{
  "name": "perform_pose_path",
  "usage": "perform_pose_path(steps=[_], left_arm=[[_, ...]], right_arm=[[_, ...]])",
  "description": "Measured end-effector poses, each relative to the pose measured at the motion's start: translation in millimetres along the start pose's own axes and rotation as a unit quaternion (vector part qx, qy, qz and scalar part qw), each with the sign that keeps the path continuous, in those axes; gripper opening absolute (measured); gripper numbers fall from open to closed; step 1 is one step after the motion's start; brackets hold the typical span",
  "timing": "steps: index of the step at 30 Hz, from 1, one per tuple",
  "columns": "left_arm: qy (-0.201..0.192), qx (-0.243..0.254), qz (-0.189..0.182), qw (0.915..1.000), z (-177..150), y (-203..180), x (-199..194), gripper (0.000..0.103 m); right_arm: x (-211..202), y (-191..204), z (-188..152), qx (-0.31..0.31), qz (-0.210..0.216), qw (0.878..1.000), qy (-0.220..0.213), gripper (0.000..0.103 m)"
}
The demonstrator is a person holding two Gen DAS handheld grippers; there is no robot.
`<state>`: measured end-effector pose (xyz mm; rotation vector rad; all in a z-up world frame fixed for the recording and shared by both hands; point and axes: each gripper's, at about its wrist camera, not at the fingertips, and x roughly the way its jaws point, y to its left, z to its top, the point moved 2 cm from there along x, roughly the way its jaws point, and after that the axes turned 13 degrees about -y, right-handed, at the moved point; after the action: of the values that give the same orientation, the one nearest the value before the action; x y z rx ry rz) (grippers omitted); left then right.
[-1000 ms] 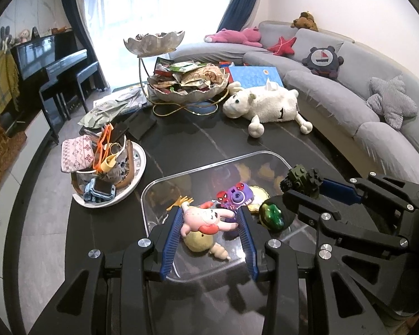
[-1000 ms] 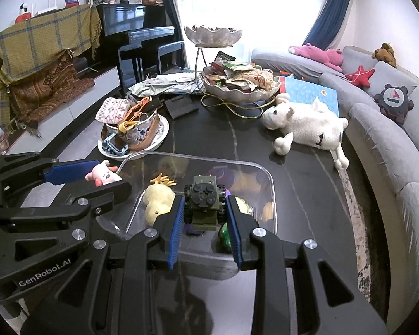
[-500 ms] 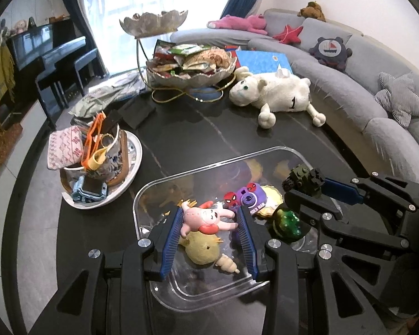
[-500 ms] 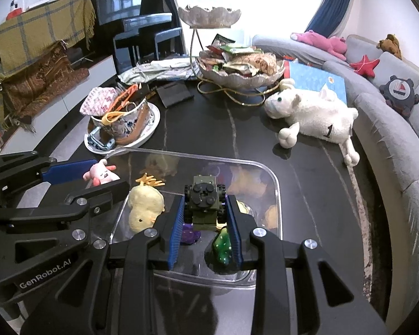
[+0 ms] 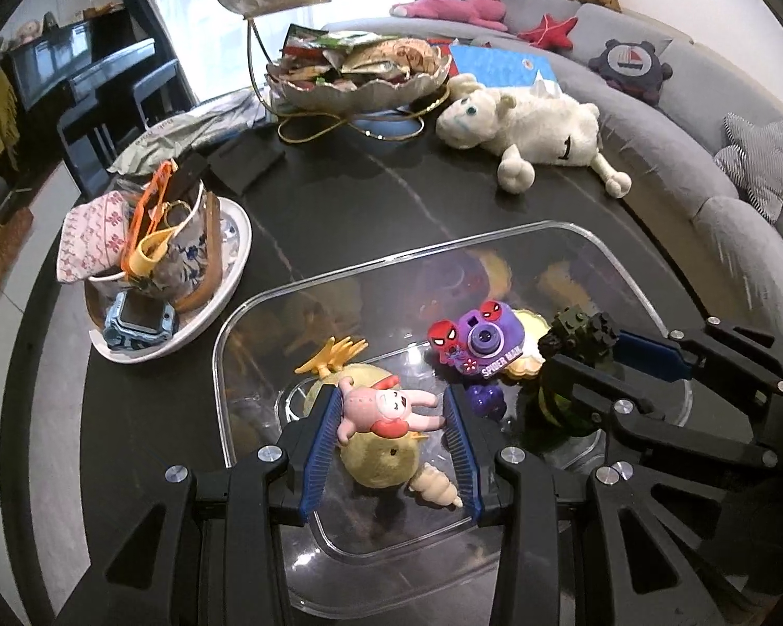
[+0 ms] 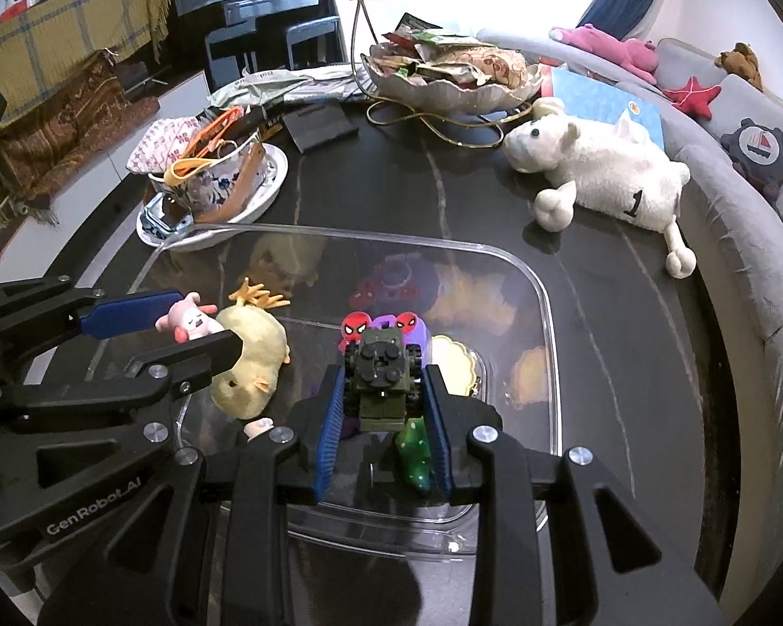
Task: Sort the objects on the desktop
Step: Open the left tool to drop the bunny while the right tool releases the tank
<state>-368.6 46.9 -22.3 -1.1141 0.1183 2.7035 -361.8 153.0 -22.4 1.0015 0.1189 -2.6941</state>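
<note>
Toys are gathering in a clear plastic bin (image 5: 647, 281) that is sitting on the dark table (image 5: 391, 198), and both grippers are hanging over it with a toy each. Above the near left part of the bin, the left gripper (image 5: 391, 420) is clamping a pink doll (image 5: 386, 407) between its blue pads, the fingers standing fairly narrow around its body. Over the near right part of the bin, the right gripper (image 6: 383, 391) is squeezing a green toy tank (image 6: 383, 370), its fingers pressing tight against the tank's tracks. Neither held toy is touching the bin floor as far as can be told.

Inside the bin, a yellow plush chick (image 6: 250, 360) is lying under the left gripper, with a small cream shell-shaped piece (image 5: 436, 485) just beside it. Toward the middle of the bin a purple toy camera (image 5: 483, 341) with red spider-mask figures is resting, and a yellow scalloped piece (image 6: 457, 360) is lying just to its right. A green spotted toy (image 6: 415, 448) is lying below the right gripper.

Beyond the bin, at its far right, a white plush sheep (image 6: 600, 167) is lying on its side. To the bin's far left a white plate (image 5: 235, 240) is carrying a cup stuffed with odds and ends. Behind the bin a two-tier shell dish (image 6: 459, 88) is holding snack packets.
</note>
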Motion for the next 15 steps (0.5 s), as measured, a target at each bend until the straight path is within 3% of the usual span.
perform_pose_path(steps=[9,13,15], left_arm=[[0.033,0.005,0.021,0.9992,-6.2,0.8,10.6,0.038],[0.021,0.010,0.037,0.9990,-6.1,3.2,-1.6,0.040],[0.017,0.004,0.036,0.9992,-6.0,5.0,-7.1,0.040]], right_arm=[[5.7,4.8,-6.7,-0.018,-0.001,1.000,0.009,0.031],[-1.5,1.7,-5.9,-0.022,-0.026,0.999,-0.005,0.059],[-5.7,-0.1,-5.3,-0.015,-0.025,1.000,-0.010,0.062]])
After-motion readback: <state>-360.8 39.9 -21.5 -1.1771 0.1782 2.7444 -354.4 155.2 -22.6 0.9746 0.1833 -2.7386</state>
